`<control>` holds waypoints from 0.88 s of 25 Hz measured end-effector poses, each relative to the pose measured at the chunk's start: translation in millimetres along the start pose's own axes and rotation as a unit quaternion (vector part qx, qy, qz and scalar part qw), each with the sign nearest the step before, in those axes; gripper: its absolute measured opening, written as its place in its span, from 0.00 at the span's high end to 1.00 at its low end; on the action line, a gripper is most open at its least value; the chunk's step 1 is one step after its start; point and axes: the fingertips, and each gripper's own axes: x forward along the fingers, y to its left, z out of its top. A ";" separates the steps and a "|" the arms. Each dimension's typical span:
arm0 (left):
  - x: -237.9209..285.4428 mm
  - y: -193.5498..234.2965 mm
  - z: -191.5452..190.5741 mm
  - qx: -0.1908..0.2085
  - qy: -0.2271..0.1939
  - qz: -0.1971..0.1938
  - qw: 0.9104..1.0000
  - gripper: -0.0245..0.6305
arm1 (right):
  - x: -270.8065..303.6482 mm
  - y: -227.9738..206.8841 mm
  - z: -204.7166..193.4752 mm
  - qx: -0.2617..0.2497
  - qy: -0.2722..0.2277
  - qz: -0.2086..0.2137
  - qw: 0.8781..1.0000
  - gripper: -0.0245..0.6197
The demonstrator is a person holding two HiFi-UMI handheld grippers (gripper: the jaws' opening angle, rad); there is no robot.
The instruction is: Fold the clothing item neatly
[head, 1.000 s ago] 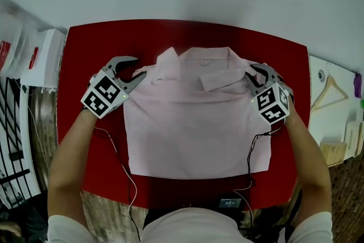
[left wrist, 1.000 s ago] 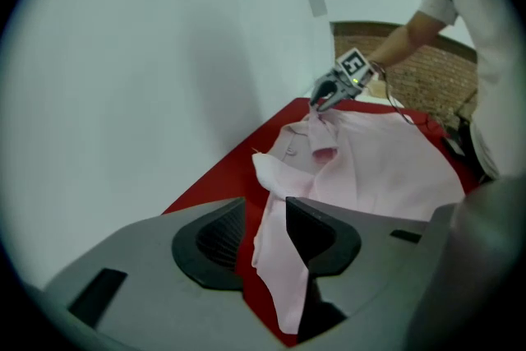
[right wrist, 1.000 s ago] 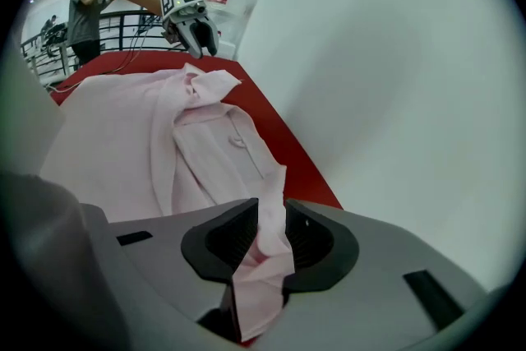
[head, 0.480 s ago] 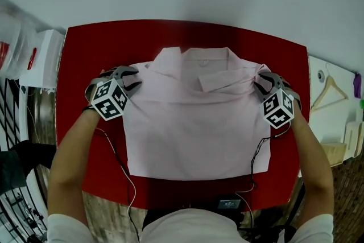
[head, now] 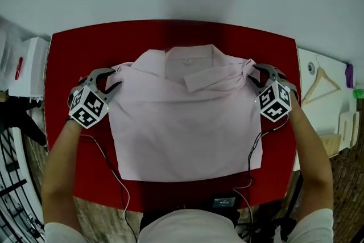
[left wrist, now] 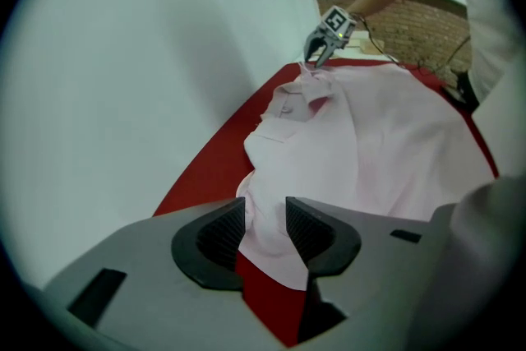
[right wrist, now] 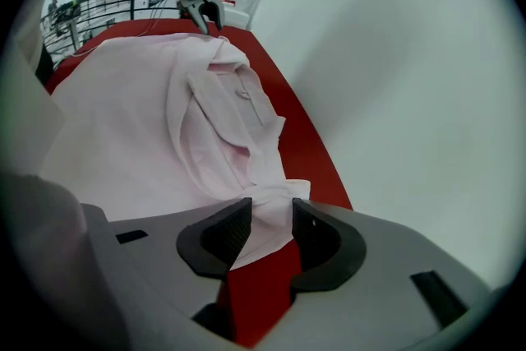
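A pale pink polo shirt lies flat on the red table, collar at the far side and a sleeve folded across the chest. My left gripper is at the shirt's left shoulder. It is shut on a bunch of the sleeve cloth, which fills the gap between its pads. My right gripper is at the right shoulder. Its jaws have just been opening, and a gathered fold of sleeve still lies between them.
A white wall runs close behind the table. White bags and a box stand off its left end. A wooden hanger lies on a white surface to the right. Gripper cables trail over the front edge.
My left gripper has moved outward to the left and drawn the raised left shoulder flap out flat. My right gripper has shifted a little, and its jaws stand wider.
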 end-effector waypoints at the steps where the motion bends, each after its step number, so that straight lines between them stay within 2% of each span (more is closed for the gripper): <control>1: 0.8 -2.1 3.9 0.025 0.002 0.001 1.000 0.76 | -2.7 -0.5 1.1 -0.030 0.001 -0.004 1.000 0.75; 3: 3.1 -4.3 11.7 0.067 0.004 0.002 0.998 0.76 | -5.0 0.5 3.3 -0.116 0.010 -0.013 0.993 0.72; 6: 13.0 -9.7 17.2 0.101 0.015 -0.012 0.995 0.76 | 3.0 5.2 0.6 -0.229 0.035 -0.015 0.973 0.70; 9: 27.6 -15.3 11.0 0.111 0.040 -0.028 0.993 0.76 | 19.9 2.9 -2.2 -0.264 0.053 -0.024 0.963 0.70; 12: 35.7 -13.6 3.0 0.073 0.051 -0.033 0.996 0.79 | 34.3 -5.2 -7.7 -0.218 0.072 -0.031 0.973 0.71; 13: 36.2 -11.8 1.2 0.053 0.050 -0.032 0.997 0.89 | 36.5 -7.6 -11.5 -0.190 0.081 -0.030 0.978 0.77; 14: 35.6 -8.8 0.0 0.027 0.046 -0.029 0.998 0.91 | 37.2 -11.1 -16.0 -0.159 0.089 -0.032 0.983 0.87; 16: 31.7 1.2 -1.2 -0.040 0.030 -0.020 0.999 0.93 | 35.1 -20.7 -26.5 -0.101 0.103 -0.039 0.989 0.92; 19: 23.4 14.6 -7.9 -0.133 0.011 -0.008 0.991 0.93 | 29.5 -32.4 -42.6 -0.030 0.114 -0.041 0.992 0.93; 22: 18.8 19.8 -17.7 -0.197 0.000 -0.002 0.980 0.93 | 27.3 -40.3 -58.6 0.017 0.129 -0.047 0.990 0.94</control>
